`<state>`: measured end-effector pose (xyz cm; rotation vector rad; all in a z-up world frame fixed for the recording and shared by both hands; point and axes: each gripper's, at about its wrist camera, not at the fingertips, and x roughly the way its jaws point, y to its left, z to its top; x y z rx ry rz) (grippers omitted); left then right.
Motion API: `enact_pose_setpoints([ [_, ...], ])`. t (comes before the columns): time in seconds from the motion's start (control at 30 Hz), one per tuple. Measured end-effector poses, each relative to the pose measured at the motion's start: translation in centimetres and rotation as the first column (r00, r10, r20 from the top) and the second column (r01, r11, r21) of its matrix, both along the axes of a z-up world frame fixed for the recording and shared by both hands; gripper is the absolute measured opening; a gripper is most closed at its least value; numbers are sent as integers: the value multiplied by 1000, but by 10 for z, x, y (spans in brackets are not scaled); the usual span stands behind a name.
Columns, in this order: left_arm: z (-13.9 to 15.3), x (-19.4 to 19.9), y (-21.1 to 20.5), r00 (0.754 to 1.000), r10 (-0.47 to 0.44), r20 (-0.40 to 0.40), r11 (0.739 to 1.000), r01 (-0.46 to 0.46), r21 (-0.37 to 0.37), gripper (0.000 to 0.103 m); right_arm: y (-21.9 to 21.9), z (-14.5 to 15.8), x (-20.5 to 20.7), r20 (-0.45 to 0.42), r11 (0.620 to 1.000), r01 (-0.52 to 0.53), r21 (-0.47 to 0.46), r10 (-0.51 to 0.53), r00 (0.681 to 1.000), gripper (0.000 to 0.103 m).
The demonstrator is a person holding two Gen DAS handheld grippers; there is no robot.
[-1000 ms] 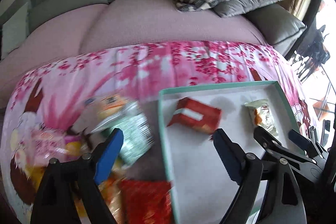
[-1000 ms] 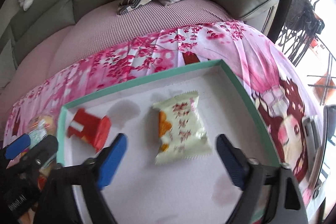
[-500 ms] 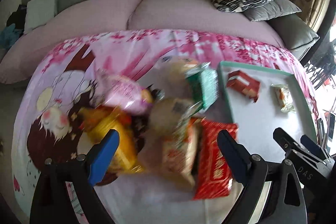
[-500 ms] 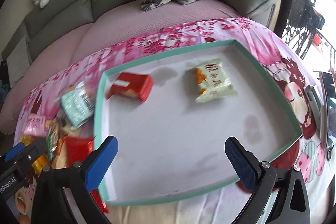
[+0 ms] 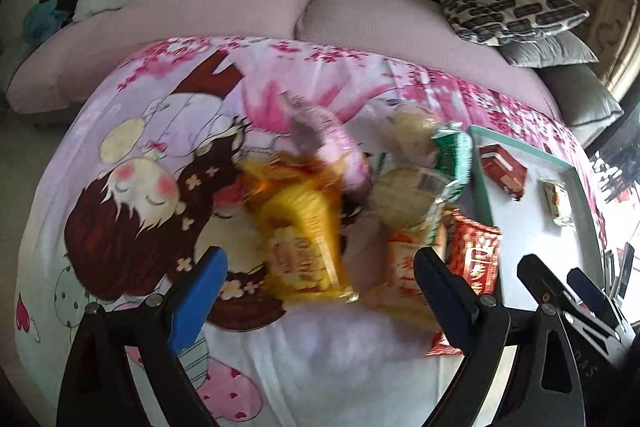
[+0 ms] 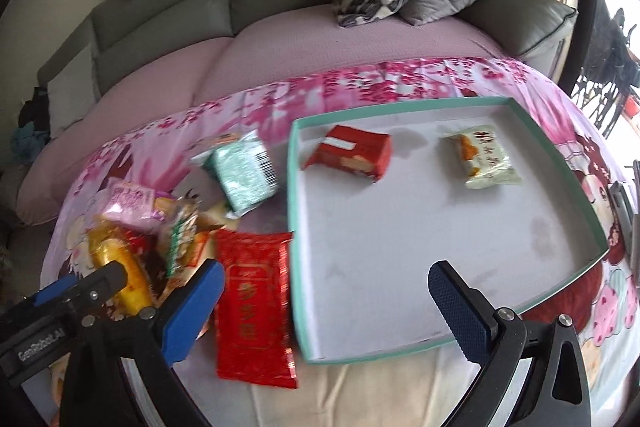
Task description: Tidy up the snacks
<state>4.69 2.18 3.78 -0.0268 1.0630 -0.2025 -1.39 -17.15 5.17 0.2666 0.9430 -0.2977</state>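
Snack pile [image 5: 340, 211] motion-blurred; labels unreadable; yellow packet [image 6: 120, 267] part-hidden.

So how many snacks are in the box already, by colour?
Red pack: 1
Pale green pack: 1
Total in the box: 2
The rest lie in a blurry pile outside it, too jumbled to count.

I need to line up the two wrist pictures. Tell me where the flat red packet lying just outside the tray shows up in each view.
Left wrist: the flat red packet sits lower right, partly behind the left gripper's right finger.
Right wrist: it lies lower centre-left, beside the right gripper's left finger.
Shared landmark: the teal-rimmed tray, whose left wall borders the packet in both views.
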Motion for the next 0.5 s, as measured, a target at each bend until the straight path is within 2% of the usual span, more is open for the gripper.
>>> enact_pose_setpoints([
  [0.23,-13,1,27,997,77,-13,997,-78,-22,94,24,-12,2,-18,999,-54,-9,54,998,102],
  [0.43,-18,7,28,996,92,-13,995,-92,-37,94,38,-17,7,-33,995,-102,-22,101,994,87],
  [0.5,-21,9,23,997,79,-16,996,-80,-44,94,39,-21,9,-45,994,-109,-14,108,993,73],
])
